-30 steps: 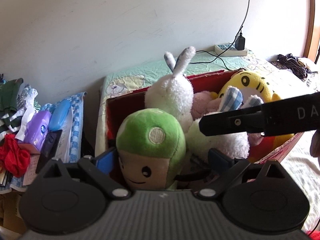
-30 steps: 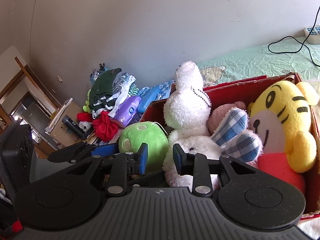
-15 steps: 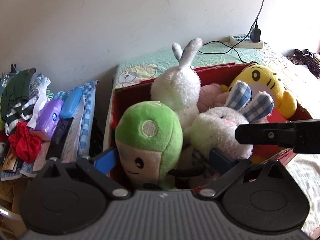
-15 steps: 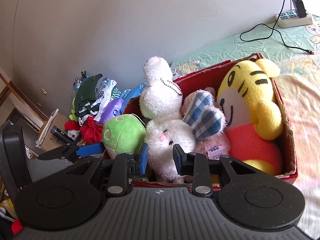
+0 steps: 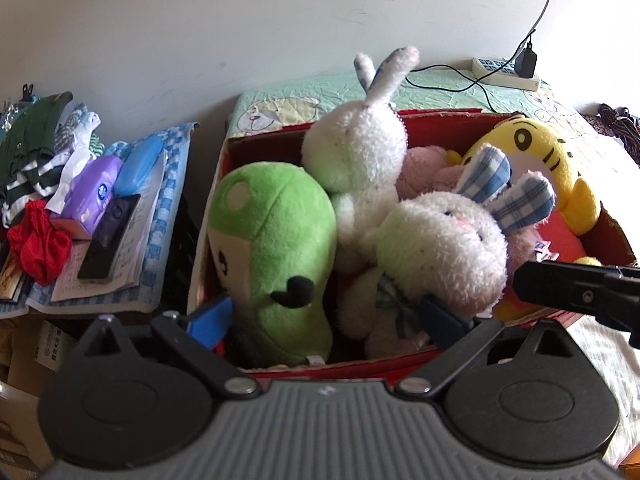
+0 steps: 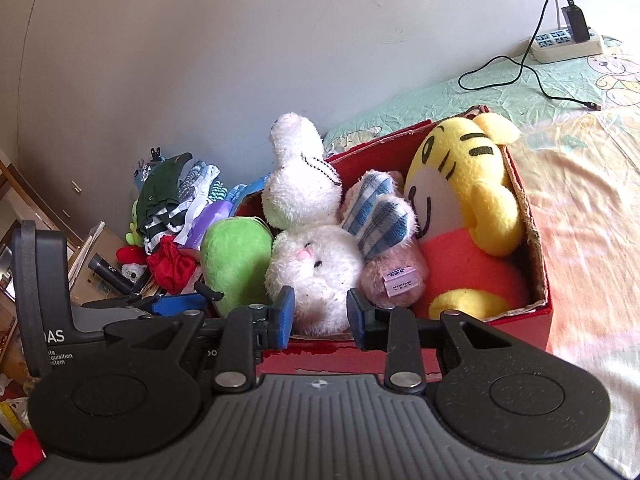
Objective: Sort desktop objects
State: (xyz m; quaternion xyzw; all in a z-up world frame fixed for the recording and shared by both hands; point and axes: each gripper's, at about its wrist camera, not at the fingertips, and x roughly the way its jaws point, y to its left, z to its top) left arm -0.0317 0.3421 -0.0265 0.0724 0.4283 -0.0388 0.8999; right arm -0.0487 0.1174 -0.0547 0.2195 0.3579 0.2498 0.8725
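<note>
A red cardboard box (image 5: pixel 264 140) (image 6: pixel 538 312) on the bed holds several plush toys: a green one (image 5: pixel 276 240) (image 6: pixel 234 256), an upright white rabbit (image 5: pixel 356 160) (image 6: pixel 300 192), a white rabbit with plaid ears (image 5: pixel 440 240) (image 6: pixel 320 264), a pink one (image 6: pixel 394 276) and a yellow tiger (image 5: pixel 532 152) (image 6: pixel 464 184). My left gripper (image 5: pixel 324 320) is wide open just above the box's near left part, with the green plush and the plaid-eared rabbit behind its gap. My right gripper (image 6: pixel 320 318) is open at the box's front wall, holding nothing.
A cluttered pile lies left of the box: folded clothes (image 5: pixel 32 148), a purple pack (image 5: pixel 94 196), a blue case (image 5: pixel 138 164), a black device (image 5: pixel 110 236), a red cloth (image 5: pixel 38 244). A power strip (image 6: pixel 568 44) with a black cable rests on the bed sheet by the wall.
Both grippers have risen and drawn back from the box, so both views look down into it more. The right gripper has shifted right. Neither gripper's opening has changed.
</note>
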